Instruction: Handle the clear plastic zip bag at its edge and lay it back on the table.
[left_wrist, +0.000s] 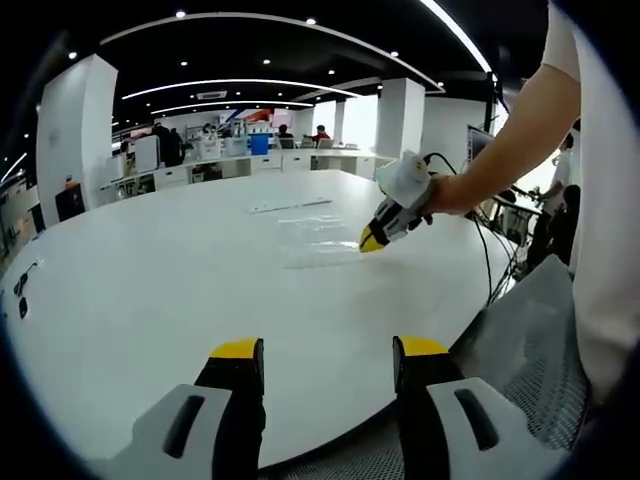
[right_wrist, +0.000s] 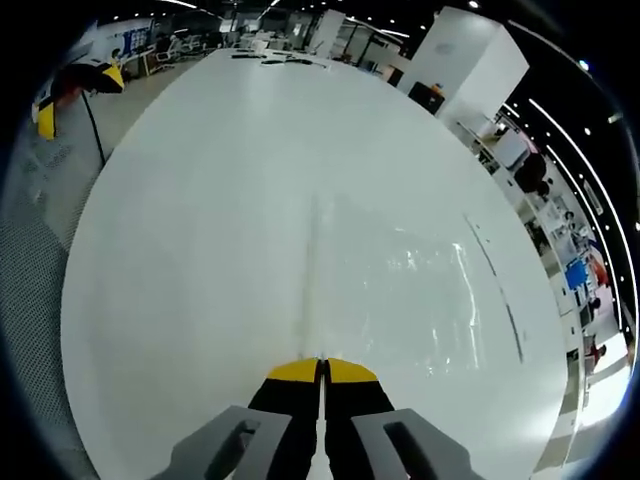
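The clear plastic zip bag (right_wrist: 400, 280) lies flat on the white table (right_wrist: 200, 200), its near edge running straight away from the right gripper (right_wrist: 322, 366) along that gripper's line of sight. In the right gripper view the yellow-tipped jaws are pressed together with only a thin seam between them, pinching the bag's edge right at the tips. The bag's body spreads to one side of that edge, glinting faintly.

In the left gripper view the bag (left_wrist: 318, 238) appears as a pale, glossy sheet in the middle of the table, with the right gripper (left_wrist: 372, 240) bearing down on its nearer side, held by a person's hand (left_wrist: 447, 194). A thin strip (left_wrist: 290, 206) lies on the table just beyond the bag. The left gripper (left_wrist: 329, 350) hangs over the table's near rim, well apart from the bag, its jaws standing wide with nothing between them.
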